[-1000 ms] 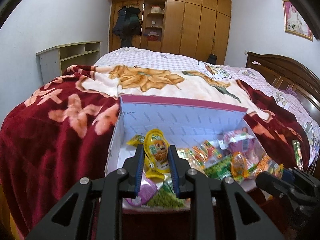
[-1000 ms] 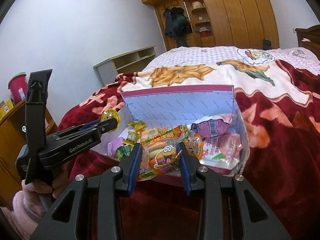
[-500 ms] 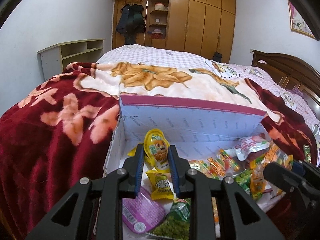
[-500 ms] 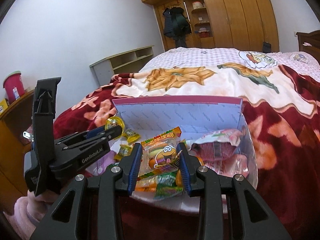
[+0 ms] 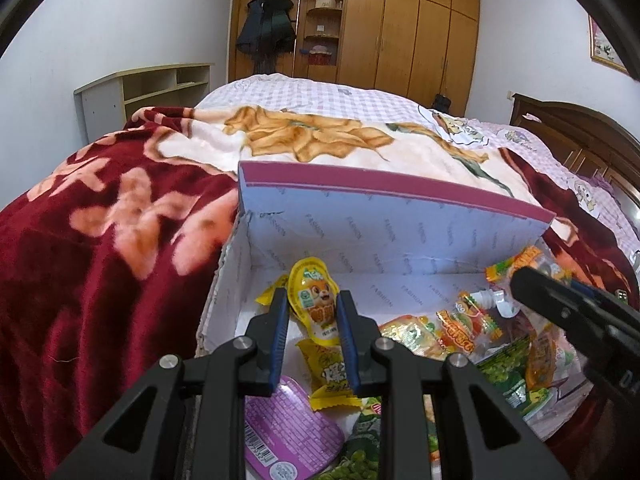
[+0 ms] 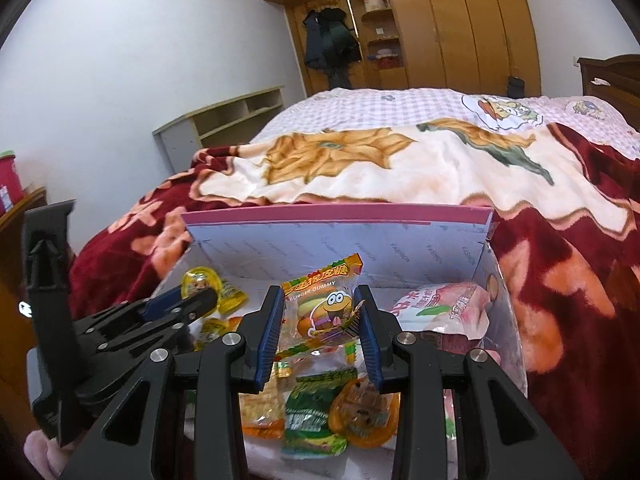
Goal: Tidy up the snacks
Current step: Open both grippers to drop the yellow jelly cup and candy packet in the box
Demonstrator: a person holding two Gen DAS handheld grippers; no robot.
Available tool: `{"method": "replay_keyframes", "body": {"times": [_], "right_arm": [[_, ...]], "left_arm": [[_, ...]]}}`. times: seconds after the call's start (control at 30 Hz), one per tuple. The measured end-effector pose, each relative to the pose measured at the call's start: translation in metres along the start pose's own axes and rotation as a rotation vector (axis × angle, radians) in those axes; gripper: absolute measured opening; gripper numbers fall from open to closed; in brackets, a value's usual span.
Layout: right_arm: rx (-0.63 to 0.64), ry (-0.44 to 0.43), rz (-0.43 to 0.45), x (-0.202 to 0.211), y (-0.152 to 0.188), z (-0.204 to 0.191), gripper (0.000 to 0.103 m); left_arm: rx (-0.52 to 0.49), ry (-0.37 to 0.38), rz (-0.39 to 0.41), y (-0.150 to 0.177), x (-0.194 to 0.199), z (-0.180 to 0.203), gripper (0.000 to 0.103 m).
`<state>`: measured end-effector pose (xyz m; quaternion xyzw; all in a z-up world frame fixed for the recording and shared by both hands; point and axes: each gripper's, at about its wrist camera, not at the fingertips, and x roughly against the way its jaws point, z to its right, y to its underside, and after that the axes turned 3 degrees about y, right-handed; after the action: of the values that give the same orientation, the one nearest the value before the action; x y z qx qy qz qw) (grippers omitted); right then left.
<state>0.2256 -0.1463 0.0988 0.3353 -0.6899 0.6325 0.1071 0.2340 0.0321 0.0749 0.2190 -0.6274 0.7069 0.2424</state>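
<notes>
My left gripper is shut on a yellow jelly cup with a cartoon squirrel, held over the left part of an open box with a pink rim. My right gripper is shut on a burger gummy packet above the same box. In the right wrist view the left gripper shows at the left with the yellow cup. Inside the box lie a purple-lidded cup, green pea packets, a pink pouch and several other snacks.
The box rests on a bed covered by a dark red flowered blanket. A wooden headboard stands at the right, a wardrobe at the back and a low shelf against the left wall. A hand in a pink sleeve holds the left gripper.
Both grippers have moved forward over the box with their snacks still held, so the box's inside now fills more of both views. The grips look the same.
</notes>
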Motion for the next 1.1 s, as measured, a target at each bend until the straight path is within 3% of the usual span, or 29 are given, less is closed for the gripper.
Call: {"method": "replay_keyframes", "body": {"times": [0.5,0.77,0.9,1.1], "right_arm": [[-0.015,0.017,-0.023,-0.015,0.002,0.004,0.038],[-0.012,0.004,0.004,-0.010,0.002,0.003,0.048],[-0.012,-0.001,0.021,-0.005,0.001,0.001,0.049],[-0.025,-0.013,0.042,0.008,0.002,0.001,0.049]], "left_arm": [[0.004,0.002,-0.006,0.001,-0.002,-0.002,0.025],[0.001,0.010,-0.005,0.001,-0.002,-0.002,0.026],[-0.012,0.012,0.003,0.001,0.004,0.004,0.039],[-0.039,0.012,0.018,0.002,0.017,0.013,0.047]]}}
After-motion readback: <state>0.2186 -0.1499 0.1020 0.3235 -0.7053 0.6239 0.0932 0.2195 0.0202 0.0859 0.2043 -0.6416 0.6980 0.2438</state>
